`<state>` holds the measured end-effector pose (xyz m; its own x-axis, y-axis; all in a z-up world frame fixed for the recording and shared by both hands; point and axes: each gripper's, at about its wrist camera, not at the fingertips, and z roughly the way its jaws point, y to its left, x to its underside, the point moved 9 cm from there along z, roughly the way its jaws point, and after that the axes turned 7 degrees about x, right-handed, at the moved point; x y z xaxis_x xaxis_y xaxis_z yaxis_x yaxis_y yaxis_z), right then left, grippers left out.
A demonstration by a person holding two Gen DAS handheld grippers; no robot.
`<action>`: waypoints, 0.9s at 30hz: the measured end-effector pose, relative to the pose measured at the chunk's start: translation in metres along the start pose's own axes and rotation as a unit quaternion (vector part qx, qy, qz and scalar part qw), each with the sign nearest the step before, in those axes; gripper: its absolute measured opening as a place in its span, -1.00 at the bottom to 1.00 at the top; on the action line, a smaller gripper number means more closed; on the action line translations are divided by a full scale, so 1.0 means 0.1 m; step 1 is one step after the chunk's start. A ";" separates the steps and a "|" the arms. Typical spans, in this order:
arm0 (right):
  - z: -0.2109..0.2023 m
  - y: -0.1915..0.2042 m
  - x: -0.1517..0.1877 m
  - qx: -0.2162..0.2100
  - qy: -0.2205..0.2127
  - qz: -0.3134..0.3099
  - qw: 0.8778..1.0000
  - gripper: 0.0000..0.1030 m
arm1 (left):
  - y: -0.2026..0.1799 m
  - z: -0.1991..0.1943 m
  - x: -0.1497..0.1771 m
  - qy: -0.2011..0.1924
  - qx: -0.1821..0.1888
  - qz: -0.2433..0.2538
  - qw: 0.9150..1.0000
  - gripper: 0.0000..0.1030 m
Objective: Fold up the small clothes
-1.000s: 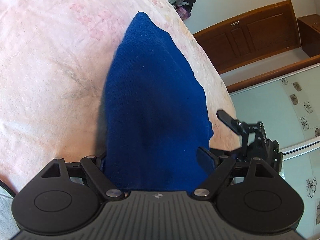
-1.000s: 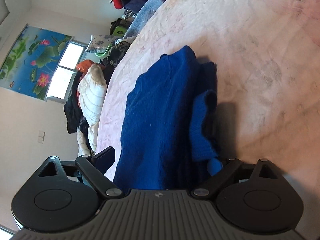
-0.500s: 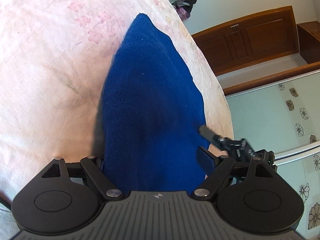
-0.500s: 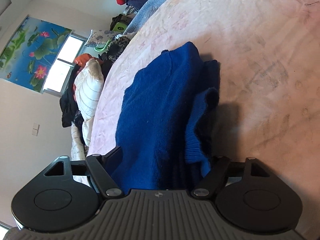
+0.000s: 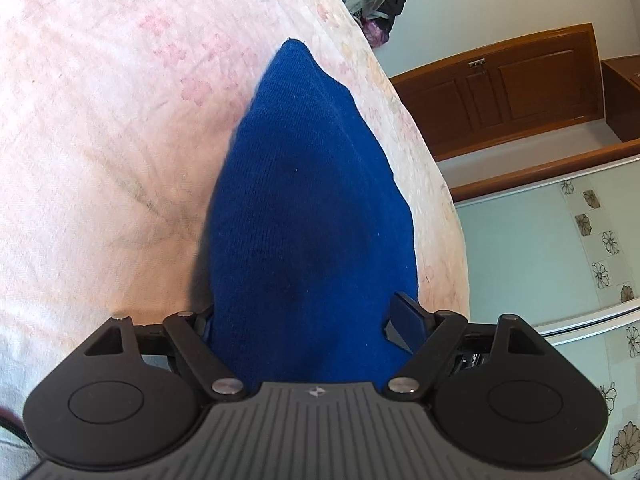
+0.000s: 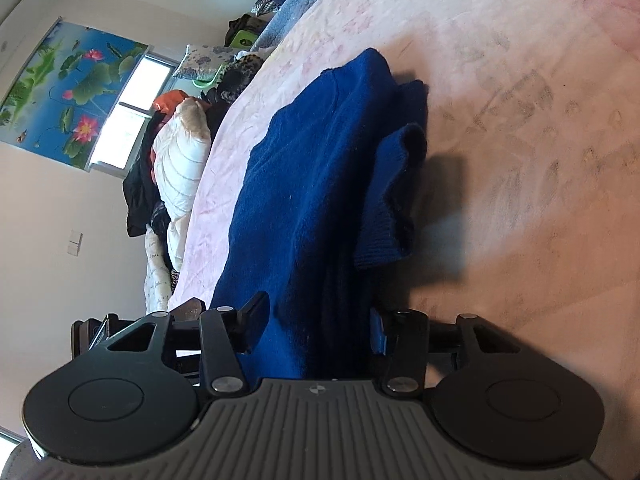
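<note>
A dark blue knit sweater (image 5: 312, 180) lies folded lengthwise on the pink bedspread (image 5: 100, 140), near the bed's right edge. My left gripper (image 5: 306, 312) stands open at the sweater's near end, and the cloth fills the gap between its fingers. In the right wrist view the same sweater (image 6: 312, 160) shows stacked layers, with a ribbed cuff (image 6: 384, 200) hanging off its right side. My right gripper (image 6: 318, 312) is closing on the near edge of that stack, both pads against the cloth.
A wooden cabinet (image 5: 500, 84) and a flower-tiled wall (image 5: 580, 248) lie beyond the bed's right edge. A heap of clothes and bedding (image 6: 176, 168) sits past the bed's left edge, under a window (image 6: 132, 108). Bare bedspread (image 6: 520, 100) stretches right of the sweater.
The right gripper's jaws have narrowed onto the sweater's near edge. In the left wrist view the other gripper sank out of sight behind the right finger. The left gripper kept still.
</note>
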<state>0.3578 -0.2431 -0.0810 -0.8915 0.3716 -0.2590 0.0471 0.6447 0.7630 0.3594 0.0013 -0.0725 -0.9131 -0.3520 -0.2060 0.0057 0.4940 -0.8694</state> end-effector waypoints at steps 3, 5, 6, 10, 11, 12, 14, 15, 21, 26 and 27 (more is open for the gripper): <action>-0.03 0.02 0.12 -0.008 0.023 -0.013 1.000 0.05 | 0.03 -0.03 0.03 0.003 -0.001 0.011 1.000 0.45; -0.03 -0.01 0.15 0.002 0.013 -0.018 1.000 -0.60 | 0.09 -0.03 0.03 0.004 -0.028 0.011 1.000 -0.32; -0.02 -0.05 0.15 0.011 0.011 -0.010 1.000 -0.62 | 0.14 -0.01 0.04 0.010 -0.058 0.015 0.998 -0.59; -0.06 0.01 0.20 0.028 -0.003 -0.037 0.999 -0.62 | 0.08 0.00 0.04 0.025 -0.091 0.044 0.995 -0.66; -0.06 0.01 0.21 0.031 -0.003 -0.040 0.999 -0.62 | 0.06 0.00 0.06 0.026 -0.103 0.058 0.993 -0.66; -0.06 0.01 0.21 0.032 -0.002 -0.040 0.999 -0.62 | 0.03 0.01 0.07 0.027 -0.114 0.071 0.991 -0.66; -0.07 0.00 0.21 0.033 -0.003 -0.040 0.999 -0.62 | -0.03 0.02 0.08 0.025 -0.135 0.095 0.986 -0.69; -0.07 0.03 0.23 0.036 -0.005 -0.044 0.998 -0.62 | -0.06 0.03 0.10 0.024 -0.144 0.108 0.983 -0.70; -0.14 0.08 0.26 0.038 -0.009 -0.048 0.998 -0.61 | -0.19 0.04 0.14 0.027 -0.182 0.161 0.970 -0.73; -0.20 0.10 0.32 0.024 0.001 -0.020 1.000 -0.61 | -0.27 -0.02 0.20 0.031 -0.188 0.175 0.966 -0.74; -0.22 0.10 0.34 0.018 0.004 -0.012 1.000 -0.61 | -0.27 -0.03 0.22 0.032 -0.187 0.177 0.966 -0.74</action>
<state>0.3187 -0.2385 -0.0691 -0.8959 0.3509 -0.2723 0.0422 0.6776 0.7342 0.3381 -0.0172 -0.0518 -0.9040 -0.0646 -0.4226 0.1858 0.8309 -0.5245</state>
